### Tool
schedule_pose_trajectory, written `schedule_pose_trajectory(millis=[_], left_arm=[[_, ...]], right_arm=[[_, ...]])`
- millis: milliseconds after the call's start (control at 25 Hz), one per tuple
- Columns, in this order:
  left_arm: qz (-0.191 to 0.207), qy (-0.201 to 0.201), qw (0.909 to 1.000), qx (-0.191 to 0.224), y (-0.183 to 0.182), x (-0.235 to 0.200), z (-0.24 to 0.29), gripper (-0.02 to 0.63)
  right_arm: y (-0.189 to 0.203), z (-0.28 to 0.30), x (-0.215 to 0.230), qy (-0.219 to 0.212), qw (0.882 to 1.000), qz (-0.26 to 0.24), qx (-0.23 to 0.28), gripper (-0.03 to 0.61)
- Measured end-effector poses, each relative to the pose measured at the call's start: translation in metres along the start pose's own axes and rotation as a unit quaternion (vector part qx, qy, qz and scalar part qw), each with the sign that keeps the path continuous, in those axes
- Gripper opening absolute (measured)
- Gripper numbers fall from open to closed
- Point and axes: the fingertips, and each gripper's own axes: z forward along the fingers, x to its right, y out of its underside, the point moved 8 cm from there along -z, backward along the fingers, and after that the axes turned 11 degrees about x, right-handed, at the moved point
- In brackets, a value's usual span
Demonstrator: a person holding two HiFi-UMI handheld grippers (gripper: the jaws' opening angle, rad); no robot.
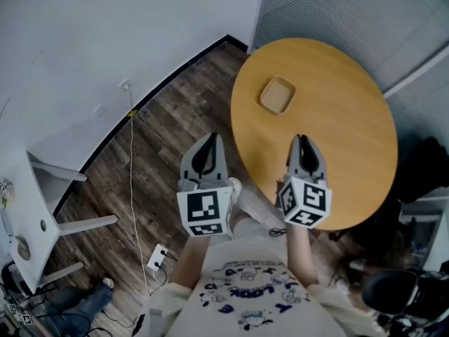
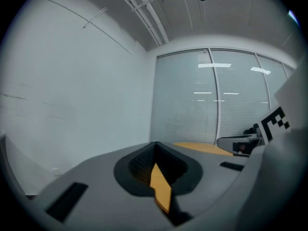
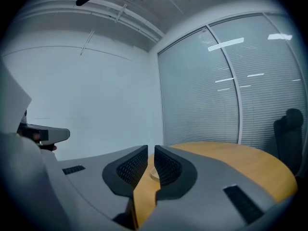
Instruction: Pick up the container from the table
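Container: small tan square dish (image 1: 278, 95) on round yellow wooden table (image 1: 344, 139).
Left hand-held gripper (image 1: 212, 139): jaws together, empty.
Right hand-held gripper (image 1: 301, 140): jaws a crack apart, empty.

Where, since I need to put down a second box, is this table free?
Nearly all the table is bare: its whole right half, and the middle between the container and the right gripper. Only the container sits on it, far left. The left gripper hangs over floor, beside the table.

Bare tabletop (image 1: 337, 118) all round the container (image 1: 278, 95), open air from right claw (image 1: 302, 140) to it, blinds (image 1: 351, 12) close behind far rim
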Motion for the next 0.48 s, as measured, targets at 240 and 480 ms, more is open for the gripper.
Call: schedule_pose_trajectory(millis=[240, 480], left_arm=[[0.007, 0.008, 0.9997, -0.024, 0.014, -0.015, 0.049, 0.002], [0.007, 0.026, 0.9984, -0.049, 0.023, -0.027, 0.105, 0.002]], right_arm=[[0.017, 0.05, 0.003, 0.006, 1.0, 0.007, -0.016, 0.041], [0.029, 0.098, 0.012, 0.027, 0.999, 0.01, -0.041, 0.041]])
